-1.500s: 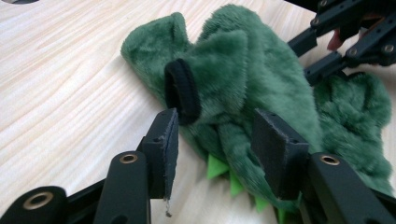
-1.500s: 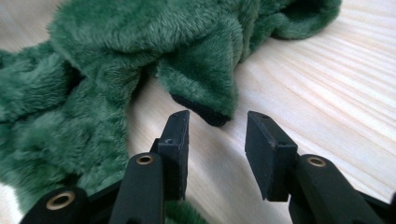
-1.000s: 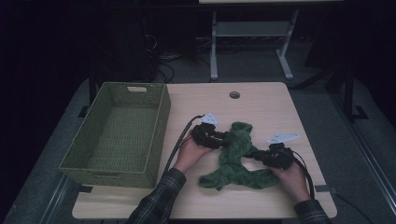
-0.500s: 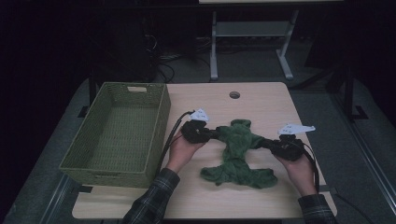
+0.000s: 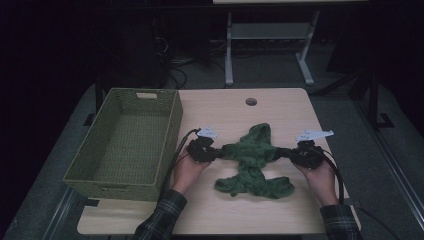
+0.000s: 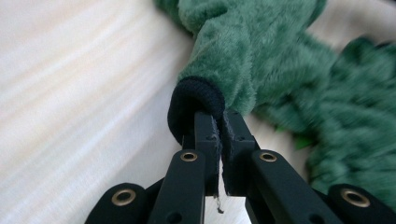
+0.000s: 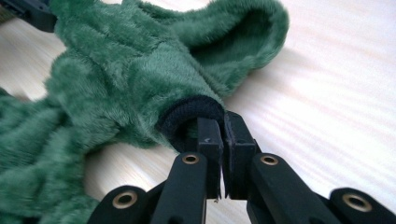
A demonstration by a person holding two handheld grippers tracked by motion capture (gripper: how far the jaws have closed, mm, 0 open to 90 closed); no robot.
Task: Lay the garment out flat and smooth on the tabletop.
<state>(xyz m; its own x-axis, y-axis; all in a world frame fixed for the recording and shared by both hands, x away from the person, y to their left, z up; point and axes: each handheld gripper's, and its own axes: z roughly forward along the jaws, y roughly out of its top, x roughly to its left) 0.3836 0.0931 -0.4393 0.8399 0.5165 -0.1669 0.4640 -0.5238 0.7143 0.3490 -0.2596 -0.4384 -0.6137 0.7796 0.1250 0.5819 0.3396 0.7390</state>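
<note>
A green fuzzy garment (image 5: 252, 155) with a hood lies in the middle of the wooden table (image 5: 220, 110), its sleeves stretched out to either side. My left gripper (image 5: 220, 152) is shut on the dark cuff (image 6: 191, 100) of the left sleeve, jaws pinching its edge (image 6: 219, 123). On the other side, my right gripper (image 5: 283, 152) is shut on the other sleeve's dark cuff (image 7: 189, 114); its jaws have just been closing with that cuff between them (image 7: 223, 126). The hood (image 7: 243, 32) lies open beyond the right gripper.
A green woven basket (image 5: 172, 125), with nothing in it, stands at the table's left, close to the left hand. A round cable hole (image 5: 251, 101) sits near the far edge. Cables trail from both grippers toward the person.
Both hands have moved apart, drawing the two sleeves outward, so the bunched garment now lies stretched between the grippers. The jaws have shut on the cuffs.
</note>
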